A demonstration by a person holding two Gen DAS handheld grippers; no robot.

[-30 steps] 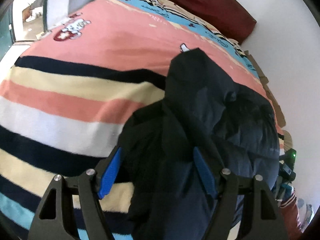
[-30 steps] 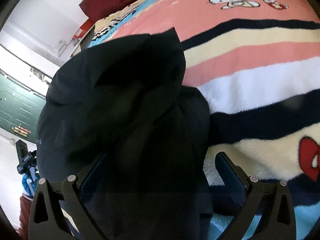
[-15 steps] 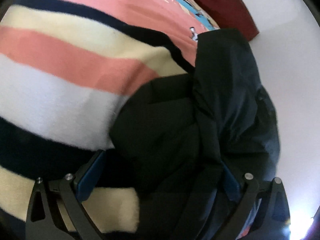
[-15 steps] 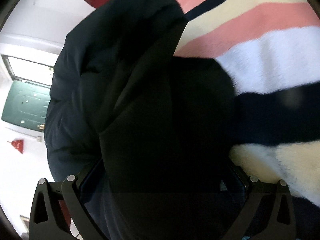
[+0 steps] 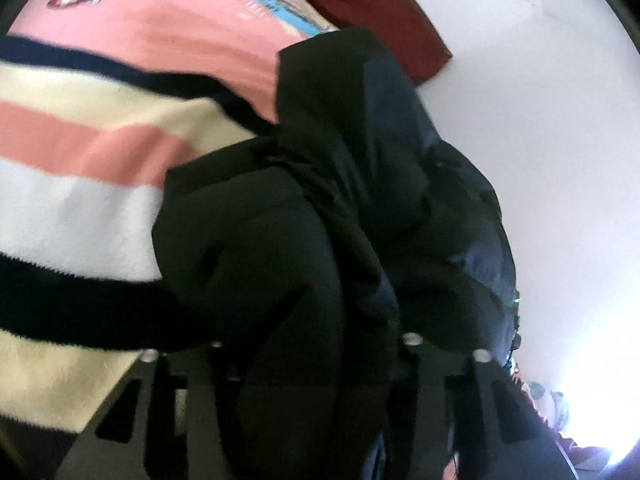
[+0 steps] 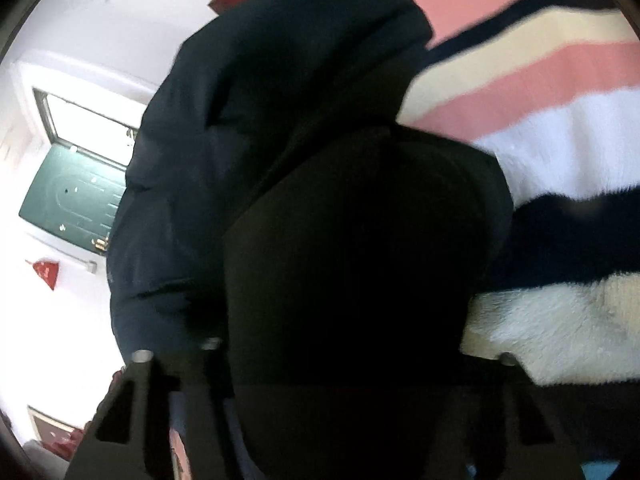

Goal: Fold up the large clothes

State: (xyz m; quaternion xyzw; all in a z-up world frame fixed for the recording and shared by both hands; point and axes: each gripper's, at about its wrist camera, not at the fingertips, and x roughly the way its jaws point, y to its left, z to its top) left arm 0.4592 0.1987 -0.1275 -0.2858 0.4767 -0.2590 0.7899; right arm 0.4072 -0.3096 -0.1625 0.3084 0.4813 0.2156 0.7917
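Both tongs have just closed in from wide open, each with a bunch of the dark navy, puffy padded jacket [image 5: 340, 208] between its jaws.

The left gripper [image 5: 316, 360] now looks clenched on a thick fold of the coat; its blue pads, visible a moment ago, are buried in fabric. Same for the right gripper [image 6: 352, 356]: jaws narrowed, black cloth filling the gap, pads hidden.

Both cameras sit closer and lower than a second ago, so the jacket fills more of each view.

The jacket lies heaped straight ahead of both tongs, on the striped pink, cream, white and navy fleece blanket [image 5: 80, 184]; the dark red pillow [image 5: 372, 12] is far beyond it.

Judgement: grasp made at the near edge, so a lift or fold-over likely comes next; nothing folded yet.
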